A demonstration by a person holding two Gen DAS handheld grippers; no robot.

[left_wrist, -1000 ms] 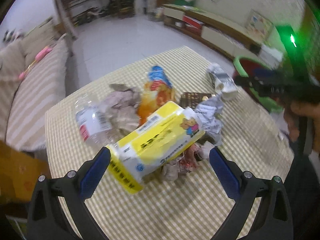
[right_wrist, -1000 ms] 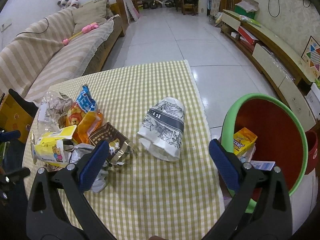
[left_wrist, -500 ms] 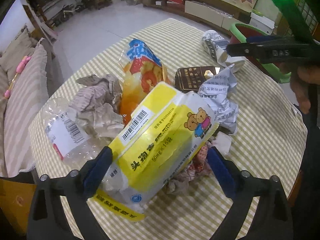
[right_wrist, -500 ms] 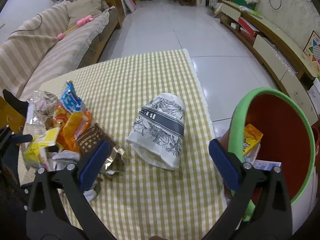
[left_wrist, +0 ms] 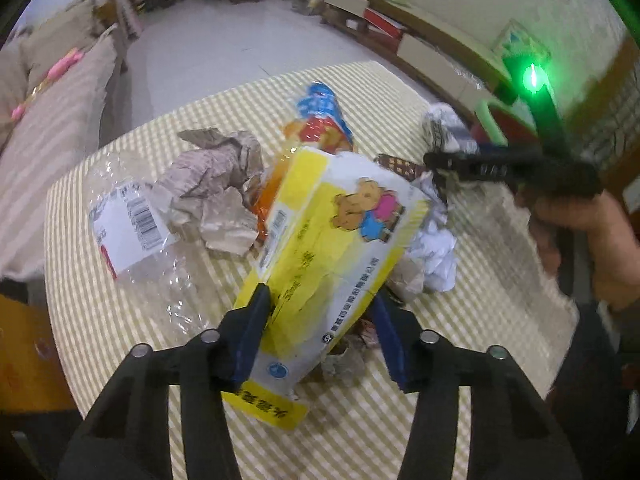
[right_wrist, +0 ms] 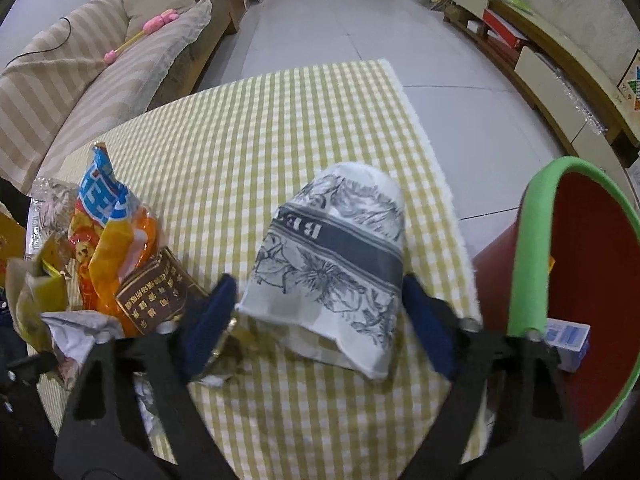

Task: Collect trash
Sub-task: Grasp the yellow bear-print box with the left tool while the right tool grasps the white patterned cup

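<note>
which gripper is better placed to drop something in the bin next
Left. The left gripper is shut on the yellow package, so it already has trash to carry. The right gripper sits nearer the green-rimmed bin but is open around the floral paper bag, not gripping yet.

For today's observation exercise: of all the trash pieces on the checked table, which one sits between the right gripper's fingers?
The white paper bag with the grey floral print. It lies alone between the open right gripper fingers, apart from the pile.
</note>
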